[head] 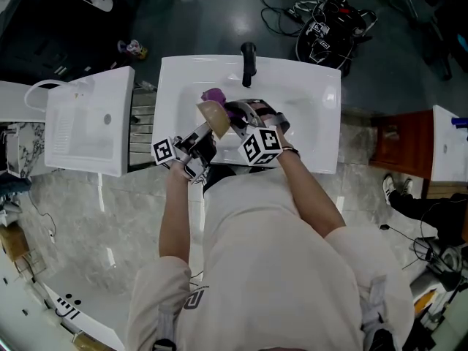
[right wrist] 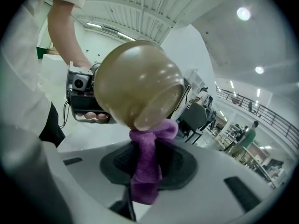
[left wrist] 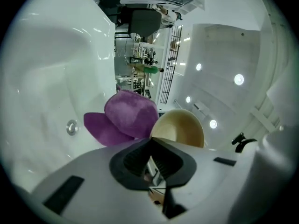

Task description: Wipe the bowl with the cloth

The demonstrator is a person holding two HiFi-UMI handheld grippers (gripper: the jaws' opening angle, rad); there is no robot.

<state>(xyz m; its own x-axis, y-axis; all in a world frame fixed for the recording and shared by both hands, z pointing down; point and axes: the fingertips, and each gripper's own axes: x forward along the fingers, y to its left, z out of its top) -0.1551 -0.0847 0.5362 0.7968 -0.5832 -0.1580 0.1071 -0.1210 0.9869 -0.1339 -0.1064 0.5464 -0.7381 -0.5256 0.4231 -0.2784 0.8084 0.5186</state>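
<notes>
purple cloth (right wrist: 145,169) is pinched tight in the right gripper (right wrist: 148,153) and pressed on the tan bowl (right wrist: 135,85) at its 6 o'clock, so it can rub it. the left gripper (left wrist: 150,148) bites the bowl's rim, holding it steady over the white sink (head: 307,86) at 12 o'clock from the person (head: 270,269).

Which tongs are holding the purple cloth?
The right tongs: the purple cloth is pinched between them, touching the bowl. The left tongs clamp the bowl's rim instead.
</notes>
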